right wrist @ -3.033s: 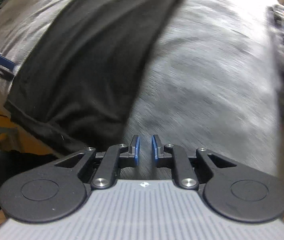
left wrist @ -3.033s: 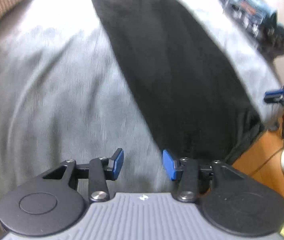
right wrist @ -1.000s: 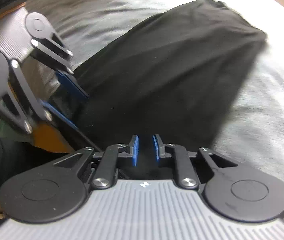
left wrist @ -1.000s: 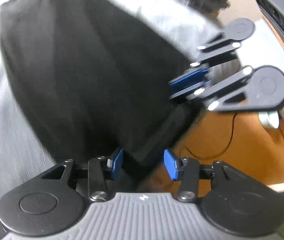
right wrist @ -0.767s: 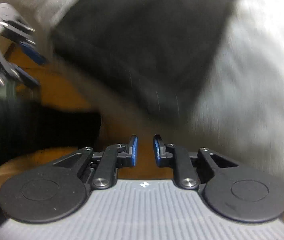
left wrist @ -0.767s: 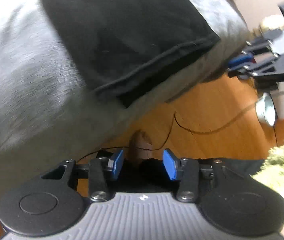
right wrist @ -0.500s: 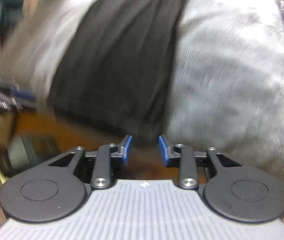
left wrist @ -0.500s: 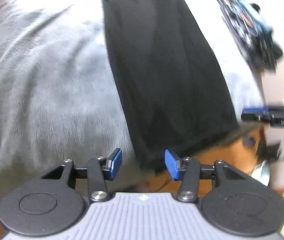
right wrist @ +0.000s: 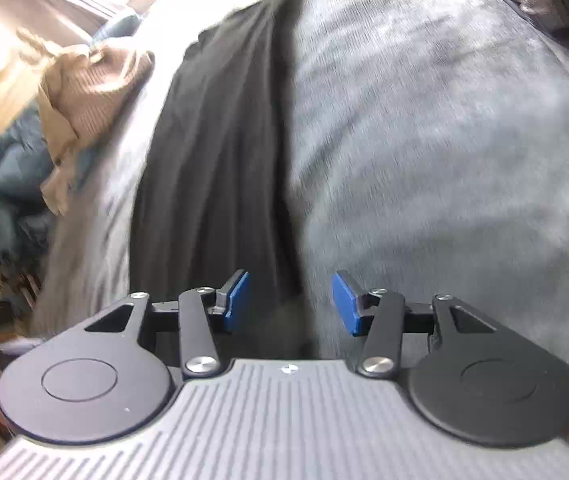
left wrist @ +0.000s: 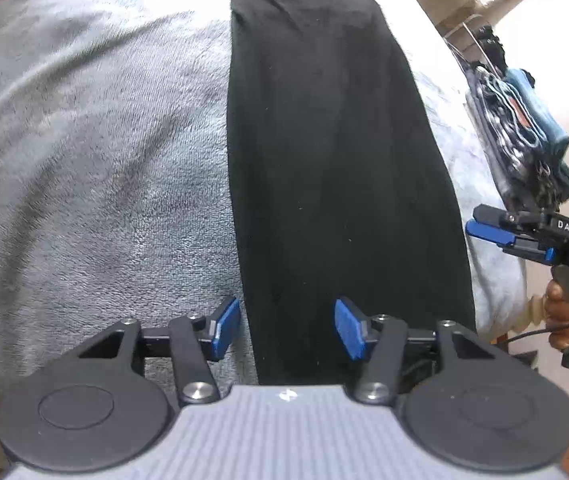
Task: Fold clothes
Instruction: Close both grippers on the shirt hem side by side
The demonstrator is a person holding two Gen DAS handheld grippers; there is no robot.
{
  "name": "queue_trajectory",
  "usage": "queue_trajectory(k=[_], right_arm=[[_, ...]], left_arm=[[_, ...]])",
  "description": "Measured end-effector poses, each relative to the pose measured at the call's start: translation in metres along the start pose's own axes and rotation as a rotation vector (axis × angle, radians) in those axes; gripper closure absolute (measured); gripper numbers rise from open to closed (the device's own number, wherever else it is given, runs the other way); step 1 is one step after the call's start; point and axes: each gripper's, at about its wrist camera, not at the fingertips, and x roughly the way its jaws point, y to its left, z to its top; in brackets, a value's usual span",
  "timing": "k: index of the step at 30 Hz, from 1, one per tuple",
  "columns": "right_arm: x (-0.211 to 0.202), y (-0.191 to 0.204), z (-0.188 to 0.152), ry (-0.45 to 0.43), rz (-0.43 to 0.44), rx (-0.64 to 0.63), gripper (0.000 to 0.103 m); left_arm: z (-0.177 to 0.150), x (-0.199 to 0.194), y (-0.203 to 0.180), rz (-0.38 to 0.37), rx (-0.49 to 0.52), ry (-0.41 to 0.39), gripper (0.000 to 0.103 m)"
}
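Observation:
A black garment lies folded into a long narrow strip on a grey fleece blanket, running away from me. My left gripper hovers over the strip's near left corner, jaws opening, the cloth below them and not pinched. In the right wrist view the same black garment runs up the left side. My right gripper hangs over its near right edge, jaws opening, nothing pinched. The right gripper also shows at the left view's right edge, held by a hand.
A tan knitted garment and dark blue clothing are piled left of the blanket. A heap of blue and dark clothes lies beyond the blanket's right edge. The grey blanket spreads wide to the right of the strip.
Both grippers swung and rolled back from the blanket's front edge to over the strip's near end. The right jaws went from nearly shut to open; the left widened a little.

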Motion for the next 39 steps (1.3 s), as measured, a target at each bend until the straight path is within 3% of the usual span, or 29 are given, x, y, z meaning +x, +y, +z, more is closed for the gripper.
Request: queue_trajectory(k=[4,10,18,20,28,31,39], right_arm=[[0.011,-0.011,0.006,0.045,0.047,0.047,0.053],[-0.001,-0.022,-0.041,0.154,0.127,0.147,0.053],[-0.004,-0.024,-0.065,0.221,0.172,0.196,0.055],[-0.003,-0.025,-0.064,0.226,0.175,0.195,0.058],[-0.002,-0.018,-0.065,0.278,0.154,0.103,0.093],[-0.008,-0.015,-0.064,0.272,0.168,0.09,0.097],[-0.032,0.0,-0.052,0.228,0.242,0.051,0.099]], left_arm=[[-0.011,0.006,0.005,-0.046,-0.049,0.002,0.049],[-0.038,0.01,0.008,-0.083,-0.127,0.064,0.053],[-0.045,0.024,-0.001,-0.089,-0.1,0.104,0.059],[-0.044,0.024,-0.003,-0.087,-0.083,0.111,0.062],[-0.044,0.024,-0.014,-0.076,-0.043,0.117,0.087],[-0.043,0.017,-0.021,-0.085,-0.03,0.099,0.093],[-0.017,-0.023,-0.044,-0.116,0.0,-0.012,0.096]])
